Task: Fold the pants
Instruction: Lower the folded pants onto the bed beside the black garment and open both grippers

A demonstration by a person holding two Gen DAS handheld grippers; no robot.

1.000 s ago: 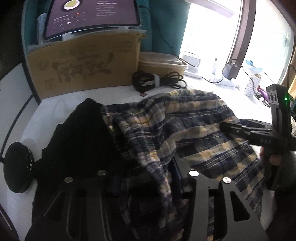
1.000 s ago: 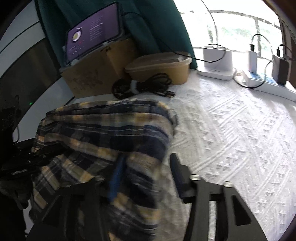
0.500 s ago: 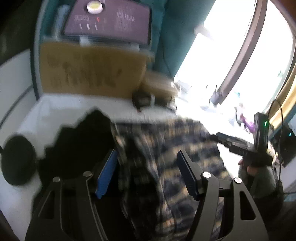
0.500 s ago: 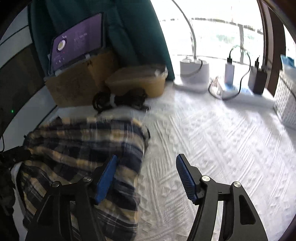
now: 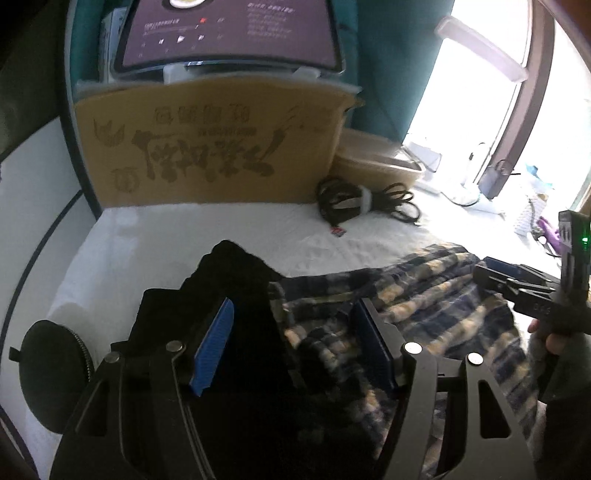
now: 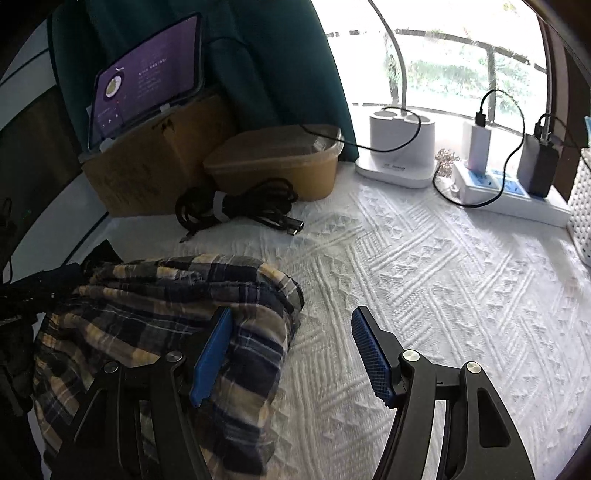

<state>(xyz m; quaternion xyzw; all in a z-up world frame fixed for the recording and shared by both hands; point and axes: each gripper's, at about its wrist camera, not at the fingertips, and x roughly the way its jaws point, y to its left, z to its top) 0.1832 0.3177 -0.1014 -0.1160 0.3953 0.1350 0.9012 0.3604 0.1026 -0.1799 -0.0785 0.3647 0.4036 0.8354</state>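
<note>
Item: left gripper (image 5: 291, 354). Jaws spread, pinching nothing; blue pads stand clear of the cloth under them. Below and between the fingers: a dark garment (image 5: 229, 295) and the near-left edge of the plaid pants (image 5: 424, 306).

Item: right gripper (image 6: 291, 350). Jaws likewise spread and empty. Its left pad hangs over the right-hand edge of the plaid pants (image 6: 166, 314); its right pad hangs over bare cover.

Item: plaid pants. Lying bunched in a thick, layered bundle on the white textured cover (image 6: 424, 277), towards its near-left part, touching the dark garment on their left side. Nothing is holding them.

Step, as judged: between folds, cloth let go and both tools free. The bundle looks uneven, so the fold reads as partly done. Next move calls for picking a fresh edge, lowering the pads round it, closing, then carrying it across or smoothing flat.

Far edge of the cover: coiled black cable (image 6: 236, 206), cardboard box (image 5: 210, 147), tablet (image 5: 229, 29).
</note>
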